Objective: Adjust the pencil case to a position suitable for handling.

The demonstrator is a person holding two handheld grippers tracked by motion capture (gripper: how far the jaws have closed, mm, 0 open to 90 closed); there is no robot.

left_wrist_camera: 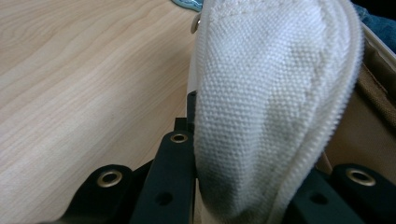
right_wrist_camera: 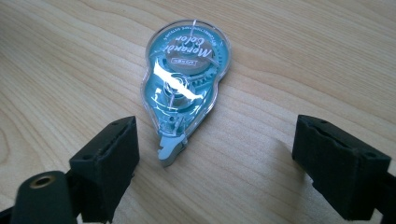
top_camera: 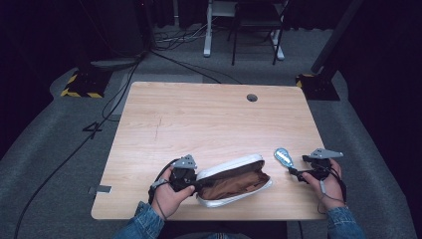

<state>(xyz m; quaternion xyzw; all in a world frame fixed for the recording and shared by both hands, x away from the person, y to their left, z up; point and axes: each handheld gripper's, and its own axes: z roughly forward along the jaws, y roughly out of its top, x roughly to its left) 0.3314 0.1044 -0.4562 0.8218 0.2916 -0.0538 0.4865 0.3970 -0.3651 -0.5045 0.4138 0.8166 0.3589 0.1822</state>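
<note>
A white zip pouch (top_camera: 234,180) with a brown lining (left_wrist_camera: 364,130) lies open near the table's front edge. My left gripper (top_camera: 195,185) is shut on the pouch's left end; in the left gripper view the white fabric (left_wrist_camera: 261,107) is pinched between the black jaws of my left gripper (left_wrist_camera: 252,186). To the right, a teal correction-tape dispenser (top_camera: 283,157) lies flat on the wood. My right gripper (top_camera: 293,172) sits just behind it. In the right gripper view the dispenser (right_wrist_camera: 184,88) lies ahead of my right gripper (right_wrist_camera: 215,154), whose jaws stand open with only its grey tip between them.
The wooden table (top_camera: 199,119) has a round cable hole (top_camera: 252,97) near its far edge. Beyond it, cables run across the grey floor, and white desk legs (top_camera: 208,30) stand at the back. Black-and-yellow stand bases (top_camera: 82,84) flank the table.
</note>
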